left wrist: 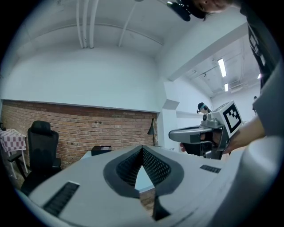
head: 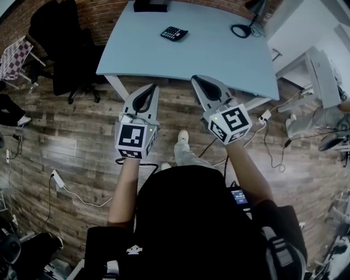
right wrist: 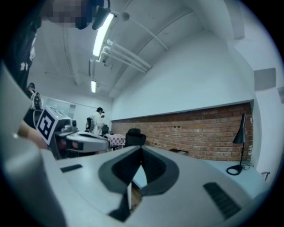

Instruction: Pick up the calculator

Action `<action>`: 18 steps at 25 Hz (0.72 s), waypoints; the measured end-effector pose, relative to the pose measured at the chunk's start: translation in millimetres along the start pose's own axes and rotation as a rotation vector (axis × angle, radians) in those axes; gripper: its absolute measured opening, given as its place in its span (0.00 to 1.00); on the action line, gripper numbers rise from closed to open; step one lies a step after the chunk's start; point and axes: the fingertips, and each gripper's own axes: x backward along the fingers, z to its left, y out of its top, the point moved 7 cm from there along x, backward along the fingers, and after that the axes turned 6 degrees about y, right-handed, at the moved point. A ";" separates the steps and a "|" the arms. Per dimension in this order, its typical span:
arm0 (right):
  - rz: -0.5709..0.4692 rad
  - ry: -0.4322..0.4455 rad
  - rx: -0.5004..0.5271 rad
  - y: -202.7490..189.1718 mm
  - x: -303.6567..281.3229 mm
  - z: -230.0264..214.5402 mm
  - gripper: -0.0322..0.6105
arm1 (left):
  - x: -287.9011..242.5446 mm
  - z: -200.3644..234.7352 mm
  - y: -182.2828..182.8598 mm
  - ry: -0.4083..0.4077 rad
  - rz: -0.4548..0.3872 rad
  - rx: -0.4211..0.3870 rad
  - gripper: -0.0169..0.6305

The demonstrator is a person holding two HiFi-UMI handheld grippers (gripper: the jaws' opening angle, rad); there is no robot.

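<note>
The black calculator (head: 174, 33) lies flat on the far middle of the pale blue table (head: 219, 60); neither gripper view shows it. Both grippers hang level in front of the table's near edge, well short of the calculator. My left gripper (head: 154, 86) (left wrist: 142, 149) is shut, its tips touching and nothing between them. My right gripper (head: 194, 80) (right wrist: 141, 151) is beside it, also shut and empty. Each gripper appears in the other's view: the right gripper (left wrist: 199, 133) at the right, the left gripper (right wrist: 84, 139) at the left.
A black box (head: 150, 5) (left wrist: 101, 150) stands at the table's far edge and a black desk lamp (head: 243, 27) (right wrist: 239, 150) at its far right. A black office chair (head: 71, 49) (left wrist: 42, 146) stands left of the table. Cables (head: 71, 191) run over the wooden floor. A brick wall is behind.
</note>
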 end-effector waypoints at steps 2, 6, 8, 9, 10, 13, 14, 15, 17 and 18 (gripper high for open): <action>0.004 0.000 -0.004 -3.3 -6.4 -8.7 0.06 | -8.7 4.0 -2.9 0.003 0.013 -0.006 0.04; 0.022 0.003 -0.029 -12.4 -21.6 -28.5 0.06 | -29.2 9.9 -7.3 -0.008 0.040 -0.001 0.04; 0.028 0.007 -0.042 -17.4 -29.4 -37.3 0.06 | -39.7 14.5 -10.3 -0.006 0.054 -0.004 0.04; 0.032 0.010 -0.047 -19.9 -33.1 -41.6 0.06 | -45.3 16.9 -11.6 -0.005 0.057 -0.003 0.04; 0.035 0.012 -0.052 -22.3 -36.8 -46.0 0.06 | -50.9 19.2 -13.2 -0.005 0.063 0.001 0.04; 0.045 0.018 -0.061 -28.8 -47.8 -61.1 0.06 | -68.9 26.8 -16.4 0.002 0.057 0.024 0.04; 0.046 0.019 -0.062 -30.2 -51.1 -66.9 0.06 | -75.0 28.6 -17.2 0.005 0.055 0.027 0.04; 0.047 0.020 -0.064 -31.4 -54.0 -72.9 0.06 | -81.3 29.6 -18.4 0.005 0.057 0.026 0.04; 0.048 0.021 -0.067 -33.1 -59.3 -85.0 0.06 | -94.4 30.9 -21.8 0.004 0.066 0.025 0.04; 0.047 0.021 -0.070 -34.2 -61.9 -91.1 0.06 | -100.9 31.9 -23.5 0.005 0.070 0.026 0.04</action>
